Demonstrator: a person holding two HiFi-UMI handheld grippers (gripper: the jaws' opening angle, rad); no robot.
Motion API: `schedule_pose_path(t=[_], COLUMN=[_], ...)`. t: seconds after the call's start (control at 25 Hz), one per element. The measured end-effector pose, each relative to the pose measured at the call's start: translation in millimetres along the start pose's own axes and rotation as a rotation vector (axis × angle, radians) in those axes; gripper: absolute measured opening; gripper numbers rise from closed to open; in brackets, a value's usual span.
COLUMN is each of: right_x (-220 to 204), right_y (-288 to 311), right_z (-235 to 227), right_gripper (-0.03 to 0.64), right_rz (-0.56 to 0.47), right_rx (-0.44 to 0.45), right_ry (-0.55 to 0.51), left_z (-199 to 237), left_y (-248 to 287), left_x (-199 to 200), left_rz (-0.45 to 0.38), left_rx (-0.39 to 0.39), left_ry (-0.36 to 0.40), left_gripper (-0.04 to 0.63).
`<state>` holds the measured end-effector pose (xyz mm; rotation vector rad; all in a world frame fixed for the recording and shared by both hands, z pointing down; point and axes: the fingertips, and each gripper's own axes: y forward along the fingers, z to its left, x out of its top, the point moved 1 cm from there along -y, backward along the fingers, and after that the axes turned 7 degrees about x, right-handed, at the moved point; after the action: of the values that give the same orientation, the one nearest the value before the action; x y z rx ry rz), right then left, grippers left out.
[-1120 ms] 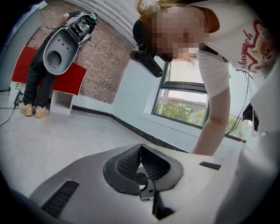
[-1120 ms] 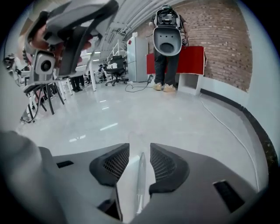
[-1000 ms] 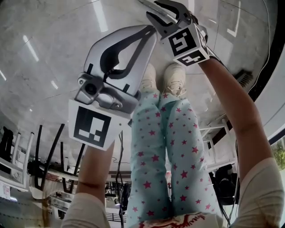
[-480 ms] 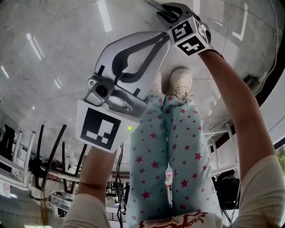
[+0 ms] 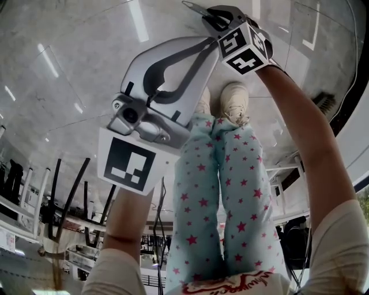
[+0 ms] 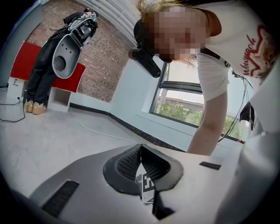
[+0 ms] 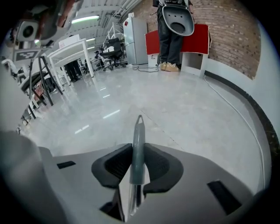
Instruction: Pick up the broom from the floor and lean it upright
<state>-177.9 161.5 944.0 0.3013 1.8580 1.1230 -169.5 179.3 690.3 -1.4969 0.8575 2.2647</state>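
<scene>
The broom's thin grey handle (image 7: pixel 138 144) runs between the pads of my right gripper (image 7: pixel 137 151), and its looped tip points out over the floor. The jaws are closing and both pads touch the handle. In the head view the right gripper (image 5: pixel 210 17) reaches down to the floor in front of the shoes, with the handle's end (image 5: pixel 193 7) sticking out past it. A dark bristly piece (image 5: pixel 324 102) shows beside the right forearm; I cannot tell whether it is the broom's head. My left gripper (image 5: pixel 210 41) hangs in the air, shut and holding nothing (image 6: pixel 140 148).
The person's star-print trousers and white shoes (image 5: pixel 233 103) stand just behind the right gripper. Another person (image 7: pixel 175 26) stands by a red panel at a brick wall. White tables and chairs (image 7: pixel 65 57) line the left side. A cable (image 7: pixel 236 109) runs along the wall.
My right gripper has sunk toward the floor and its jaws have narrowed round the broom handle. The left gripper has hardly shifted.
</scene>
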Motion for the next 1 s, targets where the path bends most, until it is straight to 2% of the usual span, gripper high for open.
schedule_pose_path(t=[0.24,0.52,0.76,1.0], right_x=[36,115,178,211], right_y=[-69,-191,-310,-400], right_z=[11,22,27,34], right_gripper=[0.103,0.101,0.101,0.1], right_rz=[-0.09,-0.214,-0.328,-0.409], right_rx=[-0.019,-0.054,-0.122,-0.184], right_ry=[0.009,-0.001,-0.009,0.01], left_z=[-18,-47,-76,-100], left_y=[-8,-20,-35,-46], left_x=[44,143,238,292], left_rz=[-0.006,-0.052,-0.103,-0.12], left_rx=[0.031,0.042,0.064,0.097], left_ry=[0.01,0.036,0.053,0.034], left_gripper=[0.021,0.021,0.021,0.021])
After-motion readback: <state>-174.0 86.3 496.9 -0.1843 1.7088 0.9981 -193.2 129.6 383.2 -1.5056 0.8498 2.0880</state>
